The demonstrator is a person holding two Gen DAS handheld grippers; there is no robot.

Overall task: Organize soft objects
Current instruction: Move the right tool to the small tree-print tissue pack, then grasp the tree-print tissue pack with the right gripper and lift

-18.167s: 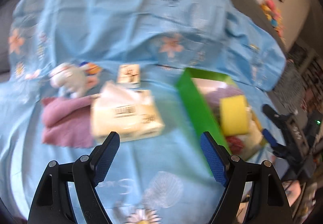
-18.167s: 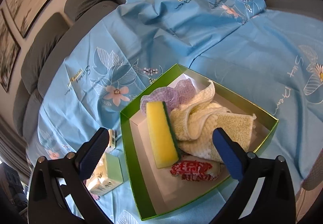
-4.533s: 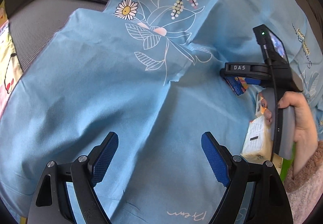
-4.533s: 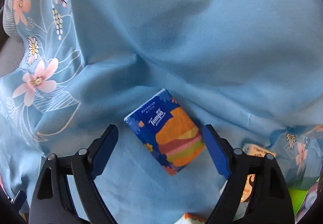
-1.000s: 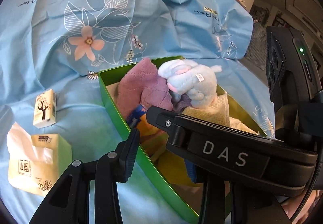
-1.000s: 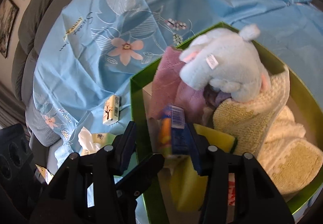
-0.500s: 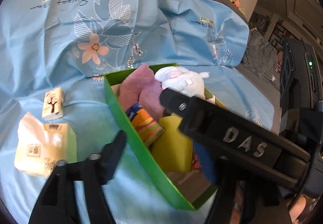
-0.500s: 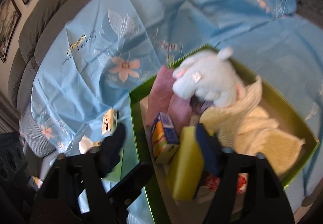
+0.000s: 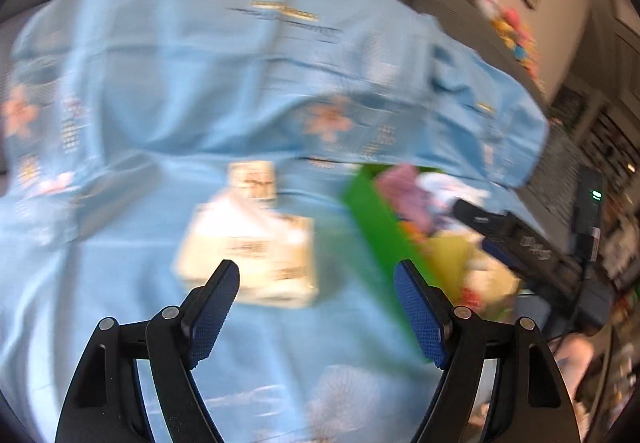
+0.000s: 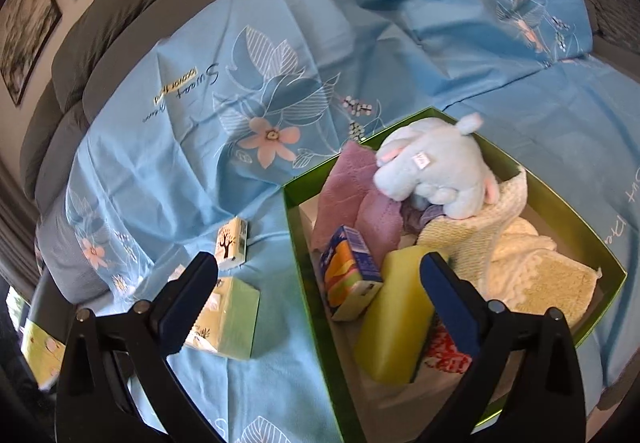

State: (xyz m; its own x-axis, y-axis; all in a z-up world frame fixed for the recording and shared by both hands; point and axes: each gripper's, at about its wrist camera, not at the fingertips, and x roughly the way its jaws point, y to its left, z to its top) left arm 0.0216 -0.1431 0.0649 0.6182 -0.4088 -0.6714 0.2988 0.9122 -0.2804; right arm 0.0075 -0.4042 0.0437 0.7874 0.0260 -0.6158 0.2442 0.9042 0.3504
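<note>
Left tongs [image 9: 316, 307] apart, empty | right tongs [image 10: 318, 279] opening, empty | green box [image 10: 304, 243]: plush [image 10: 436, 171], sponge [image 10: 394, 319], tissue pack [image 10: 350, 271]

"Sweet Dream" on blue sheet [image 10: 248, 55]

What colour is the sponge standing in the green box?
Yellow, with a dark green scouring edge. The sponge in the box shows best in the right wrist view.

Blurred tissue box [image 9: 256, 255], perhaps unopened
</note>
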